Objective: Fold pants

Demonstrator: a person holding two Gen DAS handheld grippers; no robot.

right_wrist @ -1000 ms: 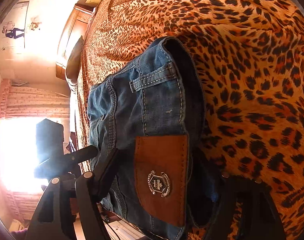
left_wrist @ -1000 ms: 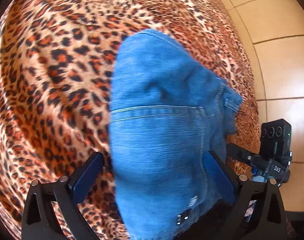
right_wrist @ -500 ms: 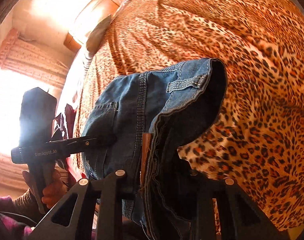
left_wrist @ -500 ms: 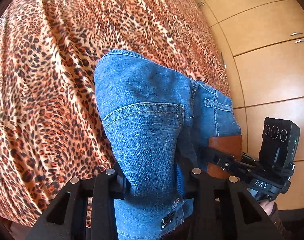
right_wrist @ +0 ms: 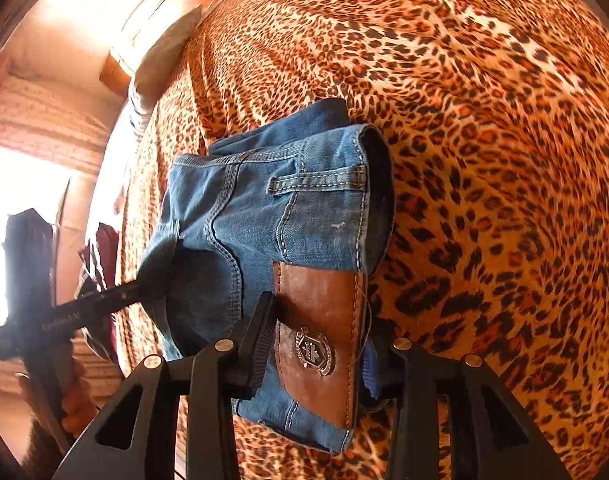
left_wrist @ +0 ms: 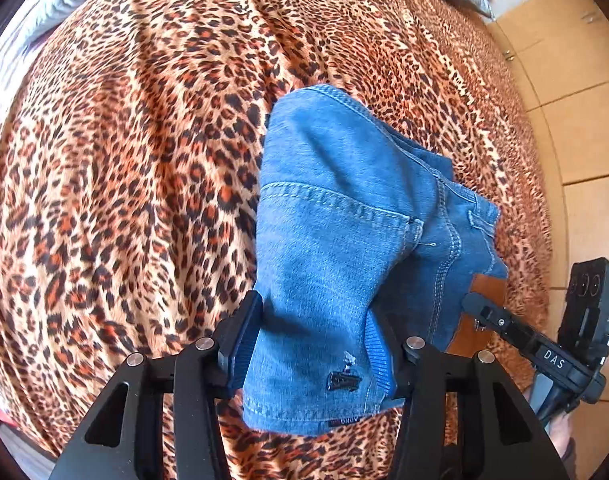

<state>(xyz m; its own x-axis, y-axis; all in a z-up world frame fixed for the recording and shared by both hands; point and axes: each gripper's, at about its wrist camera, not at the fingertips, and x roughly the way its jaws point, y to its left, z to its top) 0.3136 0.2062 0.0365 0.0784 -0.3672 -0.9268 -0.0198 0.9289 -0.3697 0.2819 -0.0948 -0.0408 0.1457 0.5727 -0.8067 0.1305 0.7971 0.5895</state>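
jeans (left_wrist: 336, 248): blue denim, folded into a thick bundle, lying on the bedspread (left_wrist: 136, 168); seen again from the right wrist (right_wrist: 240, 216) with the waistband uppermost.
bedspread: leopard print, spread under and all around the jeans (right_wrist: 484, 140).
left gripper (left_wrist: 312, 344): placed at the near end of the jeans; its jaws have just been opening, and the denim fold is between them. the pads are seen right at the cloth on both sides; whether pressure is kept on it cannot be told.
right gripper (right_wrist: 324, 344): placed at the waistband end of the jeans; its jaws have just been opening, with the patch and the layers under it between them. the left pad is seen against the patch edge; whether the cloth is pinched cannot be told.
patch (right_wrist: 320, 320): brown leather with a metal crest, sewn on the jeans' waistband, between the right gripper's fingers; a strip of it is also seen from the left wrist (left_wrist: 480, 312).
belt loop (right_wrist: 316, 180): stitched across the jeans beyond the patch.
pocket seam (left_wrist: 336, 200): run across the jeans beyond the left gripper.
label (left_wrist: 344, 420): small, dark, at the jeans' near hem.
pillow (right_wrist: 164, 56): grey, at the bed's edge, well apart from the jeans.
floor (left_wrist: 584, 120): tan tiles beside the bed, past the jeans.
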